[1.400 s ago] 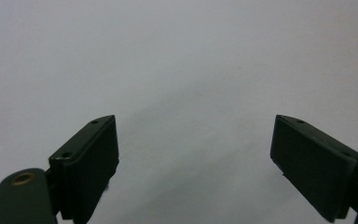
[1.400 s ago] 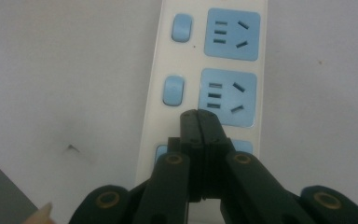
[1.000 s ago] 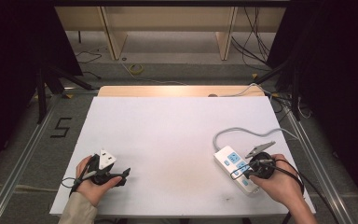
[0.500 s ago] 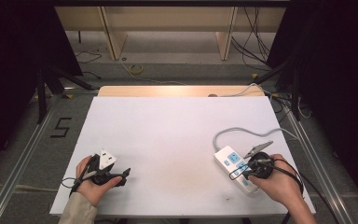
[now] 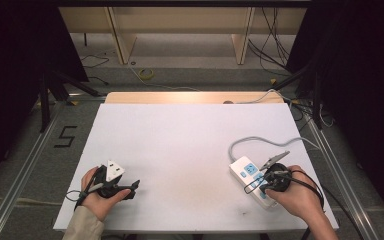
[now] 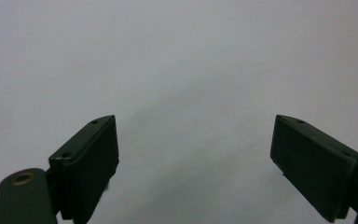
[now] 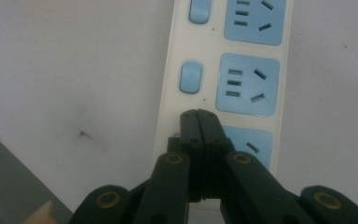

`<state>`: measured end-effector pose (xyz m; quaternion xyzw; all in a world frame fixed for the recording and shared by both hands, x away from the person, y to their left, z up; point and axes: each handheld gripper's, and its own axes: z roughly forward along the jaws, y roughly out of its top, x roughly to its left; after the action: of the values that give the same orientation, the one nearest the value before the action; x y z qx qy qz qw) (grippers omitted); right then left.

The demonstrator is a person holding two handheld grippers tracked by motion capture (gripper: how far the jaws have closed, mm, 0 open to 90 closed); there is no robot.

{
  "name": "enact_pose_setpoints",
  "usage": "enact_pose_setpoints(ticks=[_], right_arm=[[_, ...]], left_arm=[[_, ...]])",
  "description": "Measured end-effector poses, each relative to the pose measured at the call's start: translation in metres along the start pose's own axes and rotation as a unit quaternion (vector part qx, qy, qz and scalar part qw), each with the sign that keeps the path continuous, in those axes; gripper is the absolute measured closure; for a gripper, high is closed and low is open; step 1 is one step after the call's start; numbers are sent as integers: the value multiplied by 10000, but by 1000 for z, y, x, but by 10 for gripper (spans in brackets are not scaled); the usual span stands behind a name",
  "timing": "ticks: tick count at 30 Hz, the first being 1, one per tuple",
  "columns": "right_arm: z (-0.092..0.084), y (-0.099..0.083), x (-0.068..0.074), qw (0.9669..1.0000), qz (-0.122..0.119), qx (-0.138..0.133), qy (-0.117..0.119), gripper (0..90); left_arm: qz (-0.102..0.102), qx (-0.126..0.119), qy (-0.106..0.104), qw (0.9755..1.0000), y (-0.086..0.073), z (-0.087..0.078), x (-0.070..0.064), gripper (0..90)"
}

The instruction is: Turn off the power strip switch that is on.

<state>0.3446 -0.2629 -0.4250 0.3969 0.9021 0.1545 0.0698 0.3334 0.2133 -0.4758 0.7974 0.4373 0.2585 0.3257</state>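
At four o'clock, the right gripper point(image 7: 198, 116), jaws closed and empty, presses a white plastic power strip point(image 7: 223, 60)'s blue switch; off-centre pressure could skid the strip.

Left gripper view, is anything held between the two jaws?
No, the left gripper has its jaws wide apart, with just the bare white table between them.

**Around the work surface**

A broad white rectangular tabletop point(image 5: 180, 150) has a light wooden strip point(image 5: 190, 97) along its far edge. Beyond stand pale wooden shelf legs point(image 5: 120, 37), a coiled yellow cable point(image 5: 146, 74) and a black floor numeral "5" point(image 5: 65, 136).
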Motion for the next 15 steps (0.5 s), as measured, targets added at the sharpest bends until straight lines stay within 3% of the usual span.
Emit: enact_pose_setpoints(ticks=[15], right_arm=[[1,1,3,9999,-51,143,18,900]], left_arm=[[12,10,1,10000,0,0,0,148]])
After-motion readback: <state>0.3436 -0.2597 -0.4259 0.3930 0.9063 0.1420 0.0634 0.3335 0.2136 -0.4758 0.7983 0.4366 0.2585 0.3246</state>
